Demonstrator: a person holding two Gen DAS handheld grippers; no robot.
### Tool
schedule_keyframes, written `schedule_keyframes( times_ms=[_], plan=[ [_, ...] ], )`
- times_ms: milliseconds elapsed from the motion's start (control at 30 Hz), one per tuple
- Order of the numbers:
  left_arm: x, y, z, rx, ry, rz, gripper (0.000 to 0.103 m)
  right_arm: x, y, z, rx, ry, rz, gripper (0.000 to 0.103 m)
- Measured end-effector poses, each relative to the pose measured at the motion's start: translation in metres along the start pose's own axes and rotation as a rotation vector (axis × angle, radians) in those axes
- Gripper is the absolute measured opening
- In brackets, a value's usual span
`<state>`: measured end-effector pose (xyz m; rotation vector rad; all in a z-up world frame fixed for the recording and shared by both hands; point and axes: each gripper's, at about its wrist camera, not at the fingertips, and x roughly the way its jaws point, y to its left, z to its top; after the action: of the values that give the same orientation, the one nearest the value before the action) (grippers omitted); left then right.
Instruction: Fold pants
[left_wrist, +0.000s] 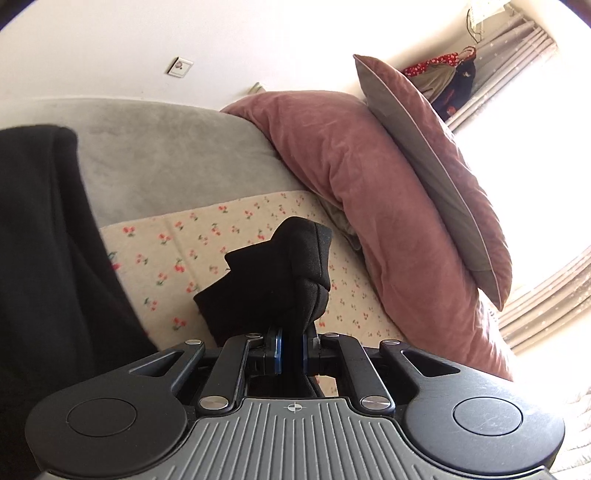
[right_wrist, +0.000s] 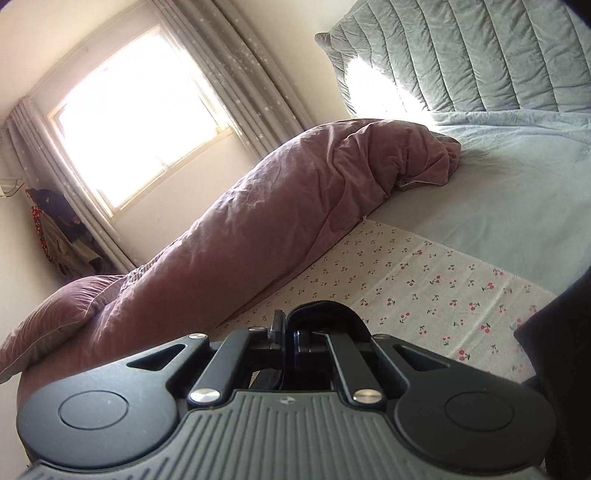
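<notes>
The black pants (left_wrist: 280, 273) hang lifted above the bed. My left gripper (left_wrist: 291, 349) is shut on a bunched fold of them, which sticks up past the blue pads. More of the black cloth (left_wrist: 44, 258) fills the left side of the left wrist view. In the right wrist view my right gripper (right_wrist: 290, 334) is shut on a black edge of the pants (right_wrist: 325, 312) that arches over the fingers. Another part of the dark cloth (right_wrist: 554, 350) hangs at the right edge.
A cherry-print sheet (right_wrist: 424, 288) covers the near part of the bed, over a grey-blue sheet (right_wrist: 498, 206). A rolled pink duvet (right_wrist: 240, 243) lies along the far side with a pink-grey pillow (left_wrist: 424, 155). A grey quilted headboard (right_wrist: 480, 55) and a bright window (right_wrist: 136, 122) are behind.
</notes>
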<state>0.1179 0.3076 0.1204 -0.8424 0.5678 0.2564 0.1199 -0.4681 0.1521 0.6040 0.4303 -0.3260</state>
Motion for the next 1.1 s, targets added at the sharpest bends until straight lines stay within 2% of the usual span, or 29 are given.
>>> schedule_keyframes(
  times_ms=[100, 167, 233, 300, 367, 467, 533, 600, 733, 767, 833, 900, 967, 1033, 1100],
  plan=[
    [0.02, -0.039, 0.025, 0.022, 0.015, -0.001, 0.007, 0.027, 0.045, 0.029, -0.1, -0.009, -0.014, 0.0],
    [0.024, -0.067, 0.041, 0.042, 0.011, -0.01, 0.007, 0.033, 0.073, 0.053, -0.142, -0.05, 0.002, 0.0],
    [0.018, -0.092, 0.057, 0.025, -0.012, -0.064, 0.007, 0.029, 0.097, 0.077, -0.157, -0.124, 0.024, 0.0],
    [0.002, -0.11, 0.065, 0.034, -0.072, -0.156, 0.007, 0.01, 0.113, 0.094, -0.166, -0.214, 0.059, 0.0],
    [-0.009, -0.114, 0.063, 0.057, -0.118, -0.224, 0.007, -0.011, 0.116, 0.101, -0.187, -0.297, 0.077, 0.0],
    [-0.001, -0.088, 0.05, 0.019, -0.095, -0.247, 0.007, -0.025, 0.093, 0.096, -0.148, -0.328, 0.062, 0.0],
    [0.017, -0.055, 0.031, -0.008, -0.063, -0.229, 0.007, -0.022, 0.065, 0.079, -0.13, -0.297, 0.025, 0.0],
    [0.041, -0.018, 0.005, -0.022, -0.02, -0.174, 0.007, -0.009, 0.033, 0.053, -0.103, -0.229, -0.02, 0.0],
    [0.103, 0.056, -0.054, -0.073, 0.159, 0.04, 0.007, 0.047, -0.04, -0.023, -0.042, 0.009, -0.148, 0.0],
    [0.112, 0.071, -0.062, -0.118, 0.19, 0.056, 0.007, 0.058, -0.053, -0.039, -0.028, 0.056, -0.18, 0.0],
    [0.105, 0.074, -0.059, -0.135, 0.174, 0.027, 0.007, 0.076, -0.083, -0.073, 0.051, 0.128, -0.224, 0.0],
    [0.093, 0.064, -0.057, -0.076, 0.135, -0.005, 0.007, 0.078, -0.091, -0.079, 0.046, 0.166, -0.245, 0.0],
    [0.091, 0.058, -0.061, -0.033, 0.128, 0.033, 0.007, 0.063, -0.085, -0.069, 0.056, 0.122, -0.208, 0.0],
    [0.094, 0.063, -0.063, -0.058, 0.143, 0.064, 0.007, 0.051, -0.07, -0.063, 0.04, 0.104, -0.2, 0.0],
    [0.091, 0.068, -0.061, -0.078, 0.142, 0.052, 0.007, 0.052, -0.065, -0.064, 0.031, 0.11, -0.215, 0.0]
  ],
)
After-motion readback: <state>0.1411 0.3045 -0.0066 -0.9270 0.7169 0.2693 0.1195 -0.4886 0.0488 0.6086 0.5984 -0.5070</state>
